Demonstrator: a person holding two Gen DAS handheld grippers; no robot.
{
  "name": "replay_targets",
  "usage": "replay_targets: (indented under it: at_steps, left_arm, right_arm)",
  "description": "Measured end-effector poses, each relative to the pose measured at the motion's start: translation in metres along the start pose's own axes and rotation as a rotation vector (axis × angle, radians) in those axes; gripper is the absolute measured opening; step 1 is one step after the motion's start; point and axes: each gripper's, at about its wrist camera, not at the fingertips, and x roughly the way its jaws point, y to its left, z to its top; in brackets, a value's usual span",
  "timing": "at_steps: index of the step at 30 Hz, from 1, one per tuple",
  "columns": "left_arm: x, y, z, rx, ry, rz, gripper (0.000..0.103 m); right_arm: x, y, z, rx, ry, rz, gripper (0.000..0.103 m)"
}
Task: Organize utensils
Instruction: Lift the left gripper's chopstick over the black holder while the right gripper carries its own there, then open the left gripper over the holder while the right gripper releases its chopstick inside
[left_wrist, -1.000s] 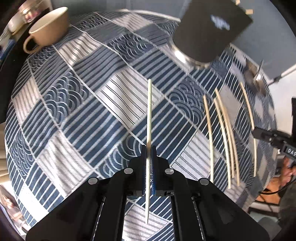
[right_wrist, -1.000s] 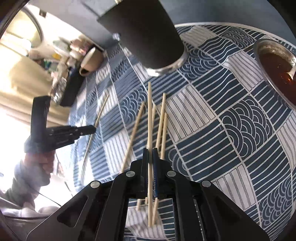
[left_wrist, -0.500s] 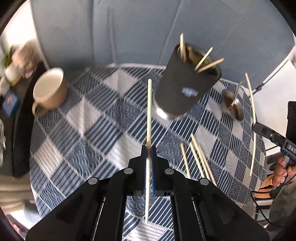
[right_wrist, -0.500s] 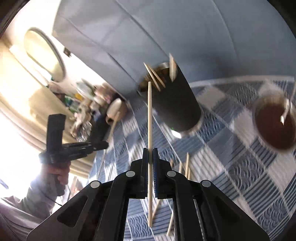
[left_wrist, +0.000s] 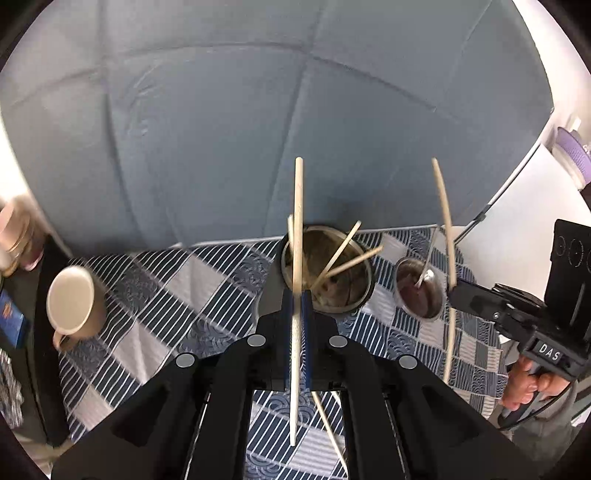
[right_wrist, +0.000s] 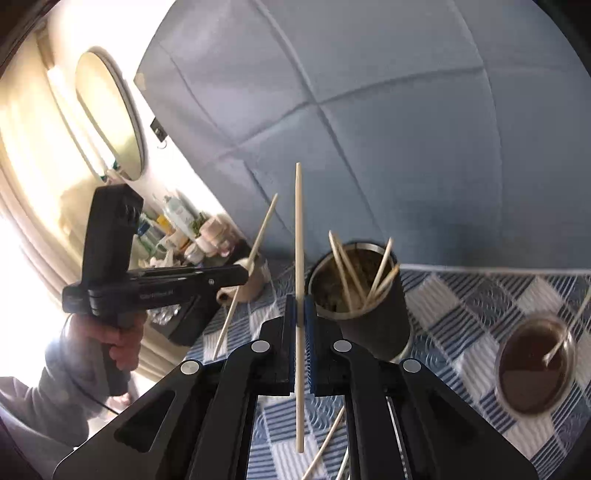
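Hand-held gripper (left_wrist: 296, 295) pinches a chopstick (left_wrist: 297, 206); tumbler (left_wrist: 327, 271) holds several chopsticks.

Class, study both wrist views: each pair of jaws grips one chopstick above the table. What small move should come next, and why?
Probably carry the left gripper forward until its chopstick can drop into the dark cup. The cup already holds several sticks; the right gripper, also gripping a chopstick, can follow.
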Motion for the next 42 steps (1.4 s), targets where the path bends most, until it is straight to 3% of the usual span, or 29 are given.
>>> replay_targets:
  at_steps: [5,18,25,29,34,42]
  left_arm:
    - [0.017,0.002,0.029,-0.042,-0.011,-0.023,0.005]
    - [0.04,-0.008,0.063,0.021,-0.095,-0.088,0.005]
    - [0.049,-0.007,0.06,0.046,-0.193,-0.176,0.005]
    - [0.06,-0.002,0.053,0.029,-0.21,-0.22,0.005]
    - [0.063,0.003,0.042,0.046,-0.238,-0.192,0.005]
    - [0.064,0.016,0.039,0.007,-0.299,-0.211,0.005]
  right_arm:
    - [0.019,-0.005,0.023,-0.046,-0.01,-0.014,0.005]
    - [0.058,-0.033,0.057,-0.021,-0.074,0.024,0.005]
    - [0.078,-0.04,0.055,-0.013,-0.094,0.035,0.005]
    - [0.084,-0.05,0.047,0.005,-0.09,0.047,0.005]
    - [0.081,-0.064,0.04,0.055,-0.116,0.057,0.005]
    - [0.078,-0.064,0.046,0.056,-0.165,0.063,0.005]
